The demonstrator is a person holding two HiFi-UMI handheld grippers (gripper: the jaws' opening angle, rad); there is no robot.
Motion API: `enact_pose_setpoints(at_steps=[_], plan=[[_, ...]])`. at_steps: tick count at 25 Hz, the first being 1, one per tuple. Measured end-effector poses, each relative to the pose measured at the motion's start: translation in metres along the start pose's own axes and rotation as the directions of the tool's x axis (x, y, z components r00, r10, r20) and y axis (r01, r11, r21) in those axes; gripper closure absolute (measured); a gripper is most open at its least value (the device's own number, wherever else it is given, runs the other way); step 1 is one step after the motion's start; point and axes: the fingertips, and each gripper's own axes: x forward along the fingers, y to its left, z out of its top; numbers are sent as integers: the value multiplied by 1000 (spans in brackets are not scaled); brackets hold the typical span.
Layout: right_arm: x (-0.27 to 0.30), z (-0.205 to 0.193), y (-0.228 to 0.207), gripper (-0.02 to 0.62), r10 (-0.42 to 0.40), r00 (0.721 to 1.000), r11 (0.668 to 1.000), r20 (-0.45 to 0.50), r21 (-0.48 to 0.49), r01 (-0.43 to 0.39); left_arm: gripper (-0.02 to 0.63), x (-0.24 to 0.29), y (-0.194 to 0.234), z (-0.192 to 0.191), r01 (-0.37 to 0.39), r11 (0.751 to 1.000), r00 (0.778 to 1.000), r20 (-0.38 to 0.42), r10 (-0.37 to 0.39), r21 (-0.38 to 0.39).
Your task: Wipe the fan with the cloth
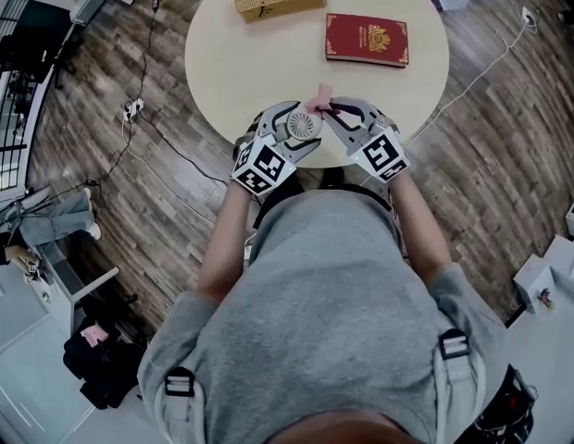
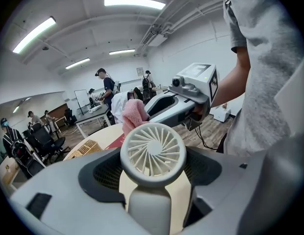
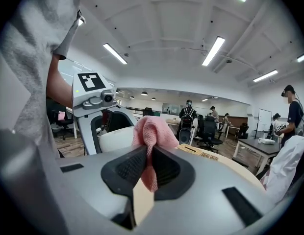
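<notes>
Round white fan (image 2: pixel 153 148), pink cloth (image 3: pixel 153 131) bunched.

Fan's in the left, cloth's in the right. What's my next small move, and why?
Probably slide the right gripper so the cloth sweeps across the grille of the fan. The left gripper holds the fan, and the cloth sits behind its rim, off the face.

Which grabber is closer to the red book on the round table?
Right. The right gripper, pinching a pink cloth, is just below and left of the red hardcover book. The left gripper, holding the small white round fan, is farther left.
</notes>
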Motion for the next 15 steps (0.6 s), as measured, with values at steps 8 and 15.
enact_pose_setpoints(at_steps=[8,15], plan=[[-6,-12,7,554,3,1000,999,-13,33,-2,222,-3,10,3,-30,999,1000,5,30,-22],[-13,-9,22,554,14,1000,999,-5,42,-13,222,-3,19,4,-49,999,999,-15,49,6]])
